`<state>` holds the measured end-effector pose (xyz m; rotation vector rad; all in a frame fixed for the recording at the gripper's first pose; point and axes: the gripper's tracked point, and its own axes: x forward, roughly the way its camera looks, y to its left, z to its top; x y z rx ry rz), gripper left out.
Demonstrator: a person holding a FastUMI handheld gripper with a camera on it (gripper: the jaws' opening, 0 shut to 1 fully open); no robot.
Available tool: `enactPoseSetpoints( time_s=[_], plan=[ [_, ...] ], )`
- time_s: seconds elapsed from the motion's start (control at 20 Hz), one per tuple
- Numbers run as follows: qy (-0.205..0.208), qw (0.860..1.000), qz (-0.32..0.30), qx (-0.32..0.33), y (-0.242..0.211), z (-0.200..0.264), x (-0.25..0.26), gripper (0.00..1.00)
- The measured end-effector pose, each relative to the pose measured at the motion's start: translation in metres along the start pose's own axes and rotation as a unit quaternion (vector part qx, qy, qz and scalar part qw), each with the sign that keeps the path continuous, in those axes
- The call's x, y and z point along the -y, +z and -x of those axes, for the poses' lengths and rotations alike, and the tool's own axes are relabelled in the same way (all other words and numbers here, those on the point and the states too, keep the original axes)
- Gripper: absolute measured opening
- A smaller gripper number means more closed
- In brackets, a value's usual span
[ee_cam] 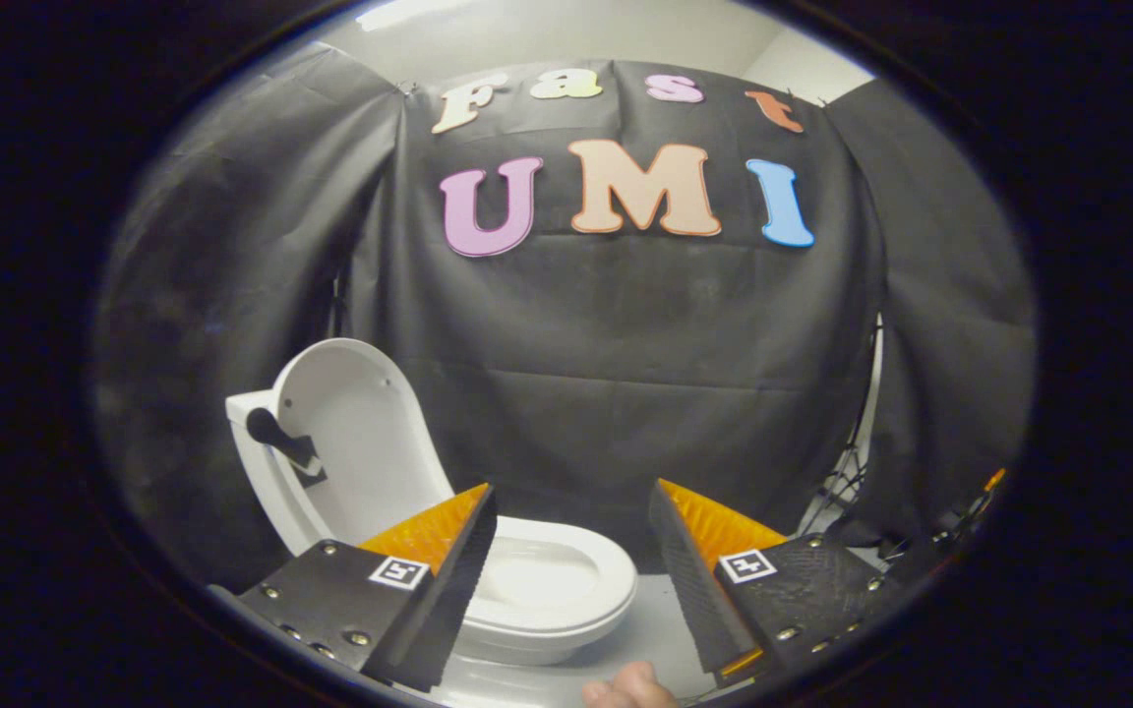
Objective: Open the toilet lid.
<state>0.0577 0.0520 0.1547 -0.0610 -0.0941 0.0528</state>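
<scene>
A small white toilet (537,590) stands on a pale surface just ahead of my fingers, partly behind the left one. Its lid (355,433) is raised, leaning back against the white tank (252,447). A dark handle piece (283,444) sticks out from the lid's left edge. The seat and bowl lie uncovered. My gripper (571,501) is open, its two fingers spread wide with nothing between them. It hovers in front of the toilet and touches no part of it.
Black cloth hangs as a wall close behind the toilet and wraps both sides. A stand's thin legs (842,482) show at the right, behind the cloth's edge. Part of a hand (630,685) sits low between the fingers.
</scene>
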Motion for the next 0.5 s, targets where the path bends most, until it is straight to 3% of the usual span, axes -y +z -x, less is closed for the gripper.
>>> enactPoseSetpoints(
  time_s=[0.5],
  plan=[
    [-0.01,0.997,-0.081,0.009,0.004,-0.025,-0.015,0.92]
  ],
)
